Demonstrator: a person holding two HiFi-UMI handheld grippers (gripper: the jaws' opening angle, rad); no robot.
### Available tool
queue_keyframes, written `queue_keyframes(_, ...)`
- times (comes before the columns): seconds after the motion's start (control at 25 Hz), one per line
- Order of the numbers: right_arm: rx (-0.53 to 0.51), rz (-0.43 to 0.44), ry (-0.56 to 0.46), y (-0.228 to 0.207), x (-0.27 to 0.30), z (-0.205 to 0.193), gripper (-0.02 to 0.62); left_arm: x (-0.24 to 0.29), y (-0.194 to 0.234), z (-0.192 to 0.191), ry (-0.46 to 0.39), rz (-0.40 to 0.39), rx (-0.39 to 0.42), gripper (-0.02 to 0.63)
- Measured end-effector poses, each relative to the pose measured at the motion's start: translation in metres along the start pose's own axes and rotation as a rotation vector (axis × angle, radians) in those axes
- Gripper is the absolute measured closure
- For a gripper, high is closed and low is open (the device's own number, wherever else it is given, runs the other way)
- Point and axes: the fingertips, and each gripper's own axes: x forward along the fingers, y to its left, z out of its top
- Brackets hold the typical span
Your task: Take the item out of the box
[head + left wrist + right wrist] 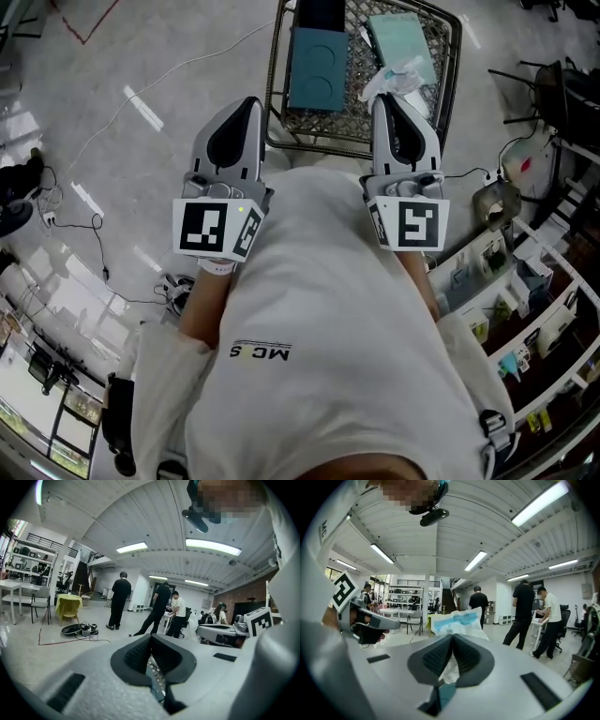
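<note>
The wire basket [272,84] is dark bare metal mesh. The floor [141,56] is glossy polished grey. The left tool [251,103] and right tool [386,98] have matt grey plastic shells. The right tool's ribbed black pads [436,660] pinch a crinkly white-and-blue plastic packet [398,73]. The shirt [328,309] is soft white cloth.

Fluorescent ceiling strips [213,546] give bright, even, cool light, and in both gripper views they burn out to plain white. In the head view the polished floor [141,112] mirrors them as pale streaks of glare, and the shadows there are soft and faint. Both gripper views are fisheye: the ceiling ribs bow and a black vignette fills the corners. Close to the lens, the left gripper [151,639] and the right gripper [452,641] look soft and grainy, while the room beyond is sharper. The packet [457,620] glows translucent. The head view's lower edge bends and darkens.
</note>
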Motion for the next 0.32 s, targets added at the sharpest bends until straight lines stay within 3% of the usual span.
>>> queue_keyframes(0.32, 0.013, -0.009, 0.028, 0.0055, -0.0018, -0.0053, 0.575, -0.0014, -0.0003, -0.0052, 0.028, -0.012, 0.003, 0.581)
